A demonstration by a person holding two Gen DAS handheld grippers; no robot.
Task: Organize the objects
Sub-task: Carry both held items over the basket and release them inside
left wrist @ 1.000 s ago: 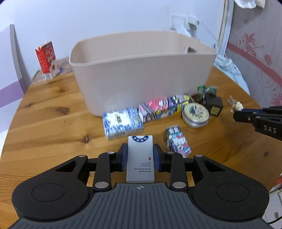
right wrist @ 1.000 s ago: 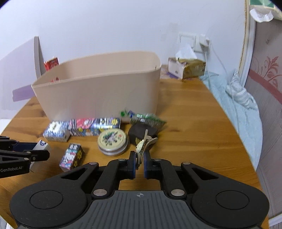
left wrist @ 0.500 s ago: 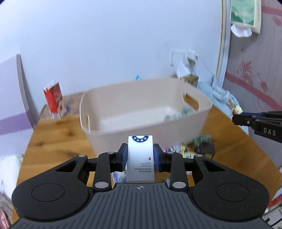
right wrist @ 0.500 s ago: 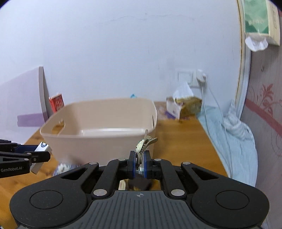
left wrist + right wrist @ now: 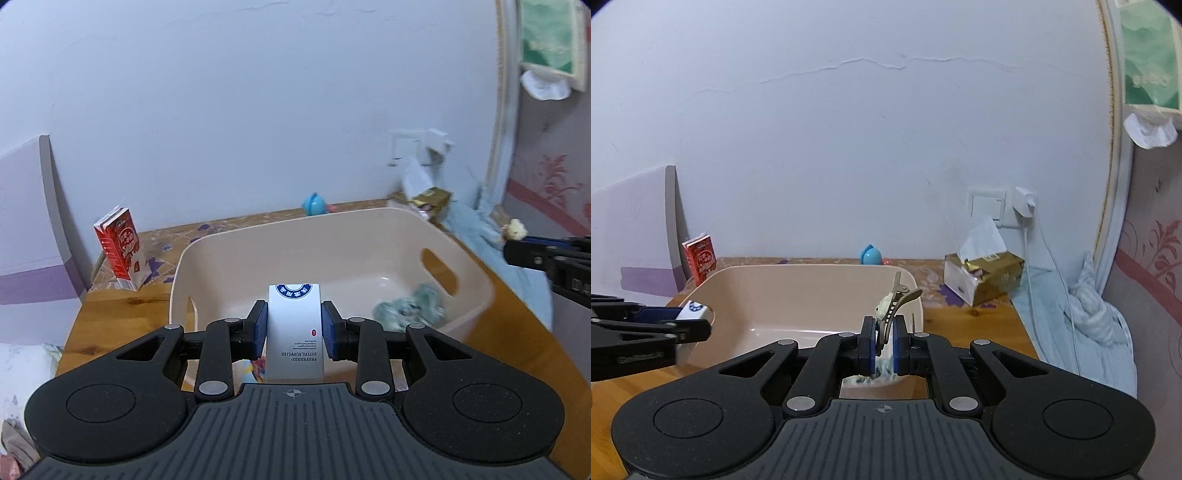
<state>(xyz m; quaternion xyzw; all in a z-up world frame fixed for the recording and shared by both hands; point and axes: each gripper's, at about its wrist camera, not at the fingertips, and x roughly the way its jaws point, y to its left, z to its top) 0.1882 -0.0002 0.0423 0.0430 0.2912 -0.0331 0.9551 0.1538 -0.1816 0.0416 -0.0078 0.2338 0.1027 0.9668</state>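
My left gripper (image 5: 294,334) is shut on a white box with a blue round logo (image 5: 294,328), held over the near rim of the beige plastic tub (image 5: 332,229). A teal crumpled item (image 5: 410,308) lies inside the tub at the right. My right gripper (image 5: 884,341) is shut on a bronze hair clip with a cream charm (image 5: 894,302), held above the tub's (image 5: 812,271) near right side. The left gripper and its box (image 5: 696,308) show at the left of the right wrist view. The right gripper's tip with the clip (image 5: 517,230) shows at the right of the left wrist view.
A red carton (image 5: 122,249) stands on the wooden table (image 5: 107,317) left of the tub, by a white and purple board (image 5: 29,258). A blue toy (image 5: 870,254) and a gold tissue box (image 5: 982,275) sit behind the tub. A light blue cloth (image 5: 1082,332) lies at the right.
Both grippers have risen and moved forward from the table's small objects to above the tub, each keeping hold of its item. The tub's inside now shows.
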